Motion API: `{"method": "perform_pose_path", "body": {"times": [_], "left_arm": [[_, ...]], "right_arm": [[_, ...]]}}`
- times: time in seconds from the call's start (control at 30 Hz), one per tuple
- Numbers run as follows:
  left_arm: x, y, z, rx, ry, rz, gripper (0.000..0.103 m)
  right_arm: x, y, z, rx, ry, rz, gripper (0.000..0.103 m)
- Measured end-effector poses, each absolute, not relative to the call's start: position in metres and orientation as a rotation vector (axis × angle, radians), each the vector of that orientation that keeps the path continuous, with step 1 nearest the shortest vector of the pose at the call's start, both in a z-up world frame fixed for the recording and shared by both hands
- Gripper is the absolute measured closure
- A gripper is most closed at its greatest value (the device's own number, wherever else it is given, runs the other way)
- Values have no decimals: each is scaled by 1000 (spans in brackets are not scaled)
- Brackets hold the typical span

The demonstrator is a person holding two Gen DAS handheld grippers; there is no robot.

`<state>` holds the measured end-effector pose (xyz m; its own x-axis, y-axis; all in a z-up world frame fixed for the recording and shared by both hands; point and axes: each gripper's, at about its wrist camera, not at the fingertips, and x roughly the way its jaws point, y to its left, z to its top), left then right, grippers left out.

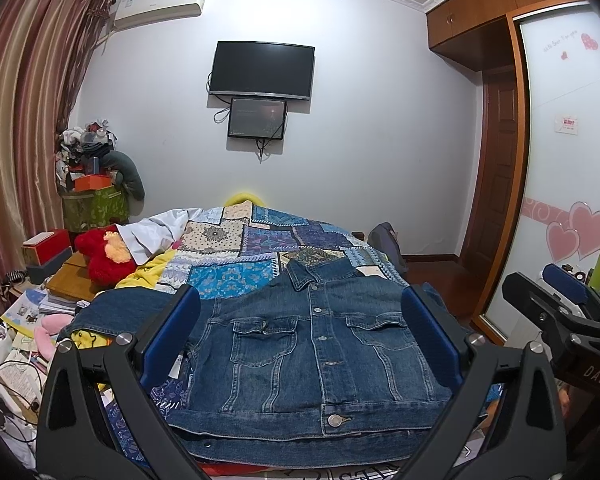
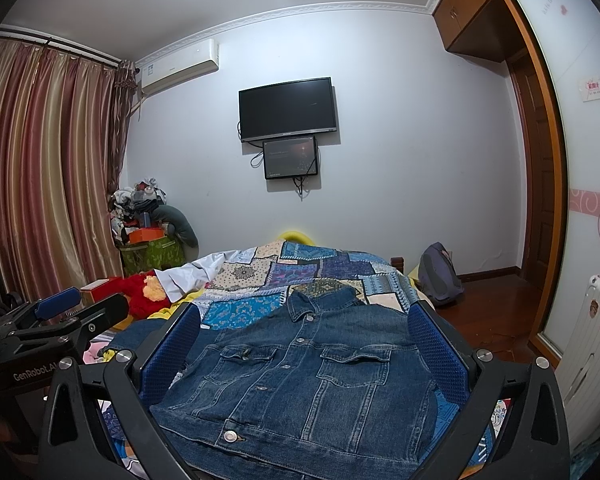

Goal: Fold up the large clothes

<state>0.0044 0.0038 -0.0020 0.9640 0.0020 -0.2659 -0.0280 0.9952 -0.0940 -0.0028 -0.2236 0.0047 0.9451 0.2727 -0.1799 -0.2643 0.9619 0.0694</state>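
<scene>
A blue denim jacket (image 1: pixel 312 352) lies buttoned, front up, on the patchwork bedspread (image 1: pixel 236 248), collar toward the far wall. One sleeve (image 1: pixel 120 312) stretches out to the left. My left gripper (image 1: pixel 300 320) hovers open over the jacket's near half, with nothing between its blue pads (image 1: pixel 172 336). In the right wrist view the jacket (image 2: pixel 300 376) fills the foreground and my right gripper (image 2: pixel 304 328) is open above it, holding nothing. The other gripper shows at the edge of each view: the right one (image 1: pixel 560 312) on the right, the left one (image 2: pixel 60 312) on the left.
A red plush toy (image 1: pixel 104 256) and a white cloth (image 1: pixel 152 232) sit at the bed's left. Books and clutter (image 1: pixel 40 300) crowd the left side. A backpack (image 2: pixel 436 272) rests on the wooden floor at right, with a white suitcase (image 2: pixel 588 360) and a wardrobe (image 2: pixel 580 160) beside it.
</scene>
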Motion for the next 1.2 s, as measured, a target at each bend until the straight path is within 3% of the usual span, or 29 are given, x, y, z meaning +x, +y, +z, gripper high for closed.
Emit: {"method": "perform_pose_path", "body": {"times": [0.87, 1.2], "left_arm": [[13, 8, -3, -117, 284, 25, 1], [66, 71, -7, -205, 349, 55, 1]], "right_arm": [[5, -220, 4, 43, 206, 273, 0], [60, -204, -5, -1, 227, 276, 0]]}}
